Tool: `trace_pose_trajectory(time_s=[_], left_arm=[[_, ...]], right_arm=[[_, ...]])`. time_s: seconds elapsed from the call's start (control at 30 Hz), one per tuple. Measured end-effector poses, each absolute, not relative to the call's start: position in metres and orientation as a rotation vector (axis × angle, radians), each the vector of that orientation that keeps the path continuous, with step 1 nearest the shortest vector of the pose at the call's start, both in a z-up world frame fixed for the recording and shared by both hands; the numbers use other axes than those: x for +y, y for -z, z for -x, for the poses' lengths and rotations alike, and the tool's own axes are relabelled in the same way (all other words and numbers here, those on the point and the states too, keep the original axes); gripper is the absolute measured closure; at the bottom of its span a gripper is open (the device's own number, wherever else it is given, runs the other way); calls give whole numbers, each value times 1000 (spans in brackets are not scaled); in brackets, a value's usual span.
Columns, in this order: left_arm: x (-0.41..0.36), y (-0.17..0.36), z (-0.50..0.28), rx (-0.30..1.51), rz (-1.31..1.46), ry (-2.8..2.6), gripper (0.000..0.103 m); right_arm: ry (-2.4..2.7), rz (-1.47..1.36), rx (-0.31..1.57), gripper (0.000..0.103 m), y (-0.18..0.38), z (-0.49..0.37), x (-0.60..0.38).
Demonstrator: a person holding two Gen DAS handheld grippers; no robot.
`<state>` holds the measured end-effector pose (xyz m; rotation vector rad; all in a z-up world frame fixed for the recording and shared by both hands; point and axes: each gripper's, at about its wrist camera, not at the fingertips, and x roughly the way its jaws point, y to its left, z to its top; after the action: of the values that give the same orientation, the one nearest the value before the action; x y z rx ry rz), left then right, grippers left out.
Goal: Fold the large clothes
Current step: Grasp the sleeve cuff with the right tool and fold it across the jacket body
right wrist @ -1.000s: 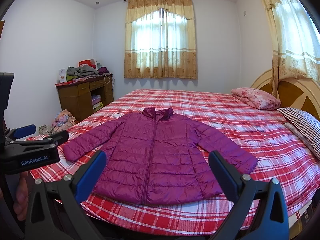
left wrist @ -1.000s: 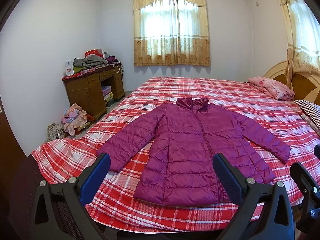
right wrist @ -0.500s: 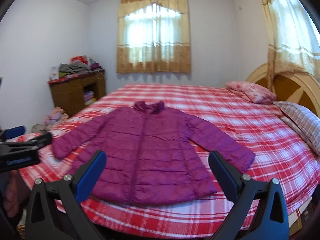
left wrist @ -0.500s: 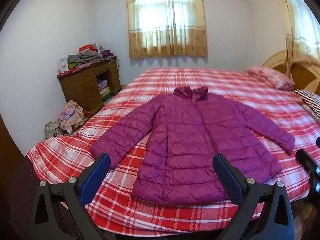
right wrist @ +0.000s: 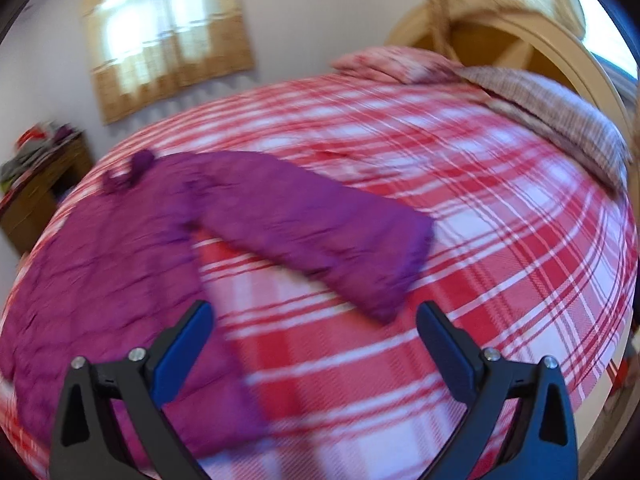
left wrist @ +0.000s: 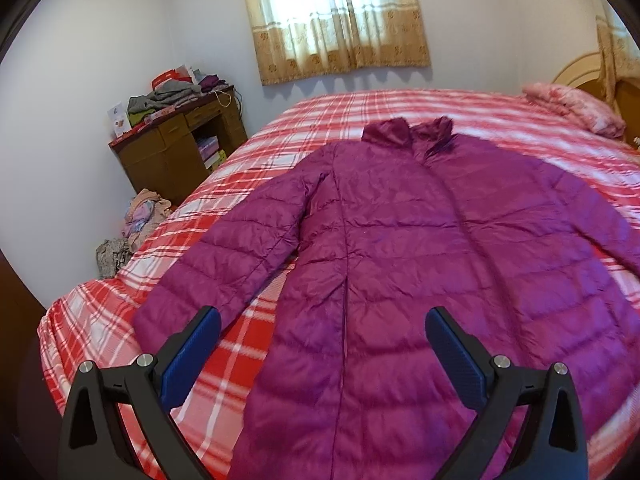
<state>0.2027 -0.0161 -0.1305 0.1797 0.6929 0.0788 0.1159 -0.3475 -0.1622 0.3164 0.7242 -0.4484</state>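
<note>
A magenta quilted puffer jacket [left wrist: 400, 264] lies flat, front up and zipped, on the bed with the red and white plaid cover [left wrist: 360, 108], its stand-up collar [left wrist: 408, 134] at the far end and its hem at the near edge below my tongs. My left gripper [left wrist: 322, 334] hangs above the lower front of the jacket with its two blue-padded fingers [left wrist: 192, 354] spread wide and nothing between them; the left finger sits over the cuff end of the left sleeve [left wrist: 224, 264], which angles out toward the near left, with a strip of plaid showing between it and the body. My right gripper [right wrist: 314, 330] is likewise wide apart and empty, hovering over bare plaid between the jacket's right side and its right sleeve [right wrist: 316, 228]. That sleeve slants away from the shoulder toward the near right, its cuff resting on the cover just beyond the gap between my fingers; this view is smeared, so I cannot make out the finer creases. Far right on the bed lie a pink floral pillow [left wrist: 572, 108] and a striped pillow [right wrist: 552, 116] against the wooden arched headboard [right wrist: 516, 40]. Left of the bed, against the wall, stands a brown wooden desk [left wrist: 176, 152] piled with folded clothes, and a yellow curtained window [left wrist: 336, 20] fills the far wall.
</note>
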Motion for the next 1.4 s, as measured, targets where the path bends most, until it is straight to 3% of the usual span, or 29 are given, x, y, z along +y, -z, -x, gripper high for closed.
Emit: trace_pose_trajectory(time_s=[0.17, 0.33, 0.37, 0.43, 0.53, 0.73, 0.97, 1.2, 1.4], left_arm=[[-20, 160, -244, 719, -218, -128, 1], [-3, 184, -276, 749, -245, -234, 1], [3, 187, -280, 757, -243, -246, 1], [17, 190, -286, 779, -225, -265, 1], [34, 180, -289, 770, -209, -272, 1], [80, 150, -294, 728, -207, -305, 1], [132, 137, -307, 715, -207, -386, 1], [145, 135, -303, 714, -207, -398, 1], [151, 139, -303, 727, -186, -394, 1]], right_arm=[[569, -399, 739, 6, 181, -137, -407], [548, -481, 796, 27, 208, -159, -437], [548, -466, 793, 32, 208, -160, -435], [523, -421, 781, 75, 207, -162, -433], [502, -418, 767, 87, 203, -157, -442], [571, -413, 731, 92, 186, -157, -471], [536, -297, 676, 93, 145, -185, -440], [406, -103, 597, 94, 101, -234, -358], [278, 56, 582, 94, 102, -276, -274]])
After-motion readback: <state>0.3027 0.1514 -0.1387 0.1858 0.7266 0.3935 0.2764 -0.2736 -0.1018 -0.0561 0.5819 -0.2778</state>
